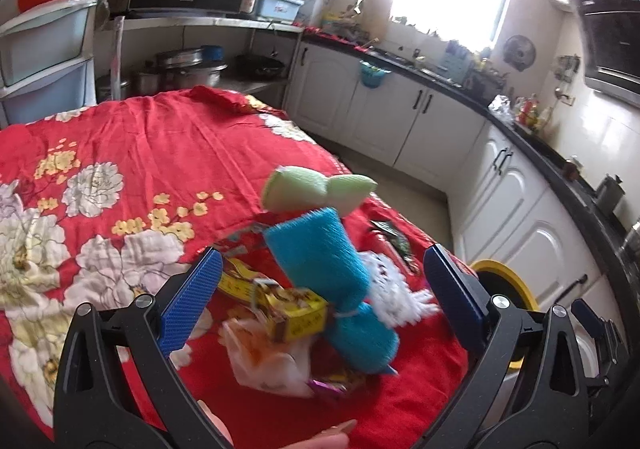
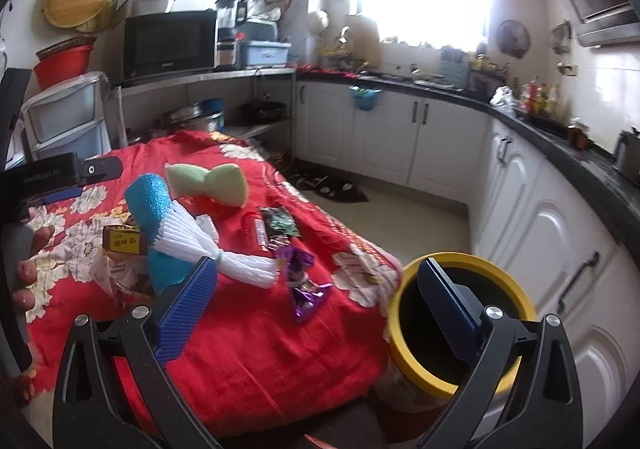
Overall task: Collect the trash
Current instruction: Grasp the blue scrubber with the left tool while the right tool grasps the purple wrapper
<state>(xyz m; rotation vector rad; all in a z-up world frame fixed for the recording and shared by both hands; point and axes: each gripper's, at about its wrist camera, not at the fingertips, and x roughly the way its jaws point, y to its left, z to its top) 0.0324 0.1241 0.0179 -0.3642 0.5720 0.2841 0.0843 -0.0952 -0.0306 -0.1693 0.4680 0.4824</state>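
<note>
Trash scattered on the red-clothed table [image 2: 248, 349]

Both the left gripper [image 1: 320, 289] and right gripper [image 2: 316, 301] are held wide open, gripping nothing. Foam sleeves [image 2: 224, 261], a yellow box [image 2: 124, 243] and a purple wrapper [image 2: 302, 281] are seen at 11 o'clock; the yellow-rimmed bin [image 2: 404, 289] at 3.

We found the yellow-rimmed bin [image 1: 505, 276] mostly hidden behind the left gripper's finger [image 1: 452, 289] — only an arc showed. The yellow box [image 1: 298, 311] was motion-blurred, its print unreadable. In the right wrist view the bin's [image 2: 404, 289] base sat behind the frame, and the hand [image 2: 28, 269] was cut by the left edge.
</note>
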